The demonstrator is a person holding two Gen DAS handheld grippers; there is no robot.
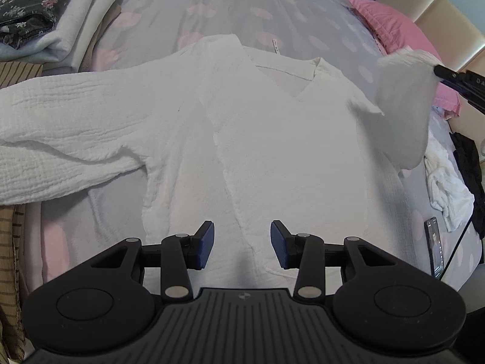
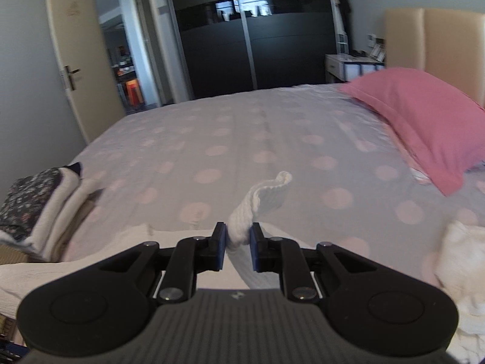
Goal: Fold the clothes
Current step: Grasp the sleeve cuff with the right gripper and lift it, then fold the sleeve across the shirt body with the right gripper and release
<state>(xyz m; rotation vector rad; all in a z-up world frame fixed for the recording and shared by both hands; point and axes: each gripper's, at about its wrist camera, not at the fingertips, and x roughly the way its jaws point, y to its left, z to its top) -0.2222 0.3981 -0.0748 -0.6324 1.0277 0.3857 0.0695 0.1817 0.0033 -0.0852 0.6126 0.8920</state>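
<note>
- White crinkled shirt (image 1: 288, 139) lies flat, front up, on the dotted grey bedspread (image 1: 272, 6), its V-neck pointing away from the left wrist camera.
- One long sleeve (image 1: 66, 127) stretches out flat to the left side of that view.
- Other sleeve (image 2: 257, 203) is lifted off the bed, pinched between the pads of the right gripper (image 2: 237, 250), whose jaws are clenched on the cloth; the cuff end flops forward past the fingertips.
- Left gripper (image 1: 242, 242) hovers over the shirt's lower body with its blue pads apart and nothing between them.
- Folded clothes stack (image 1: 45, 15), with a dark floral piece on top, sits at the bed's left edge, near the flat sleeve's end.
- Striped tan cloth (image 1: 15, 72) lies just below that stack.
- Pink pillow (image 2: 424, 121) rests by the beige headboard (image 2: 439, 39), beyond the raised sleeve.
- Crumpled white garment (image 1: 448, 194) and a dark one (image 1: 469, 163) lie to the right of the shirt, close to its side.
- Phone (image 1: 435, 245) lies on the bedspread near them, with a thin cable alongside.
- Dark wardrobe (image 2: 257, 45) and an open door (image 2: 81, 60) stand beyond the bed.
</note>
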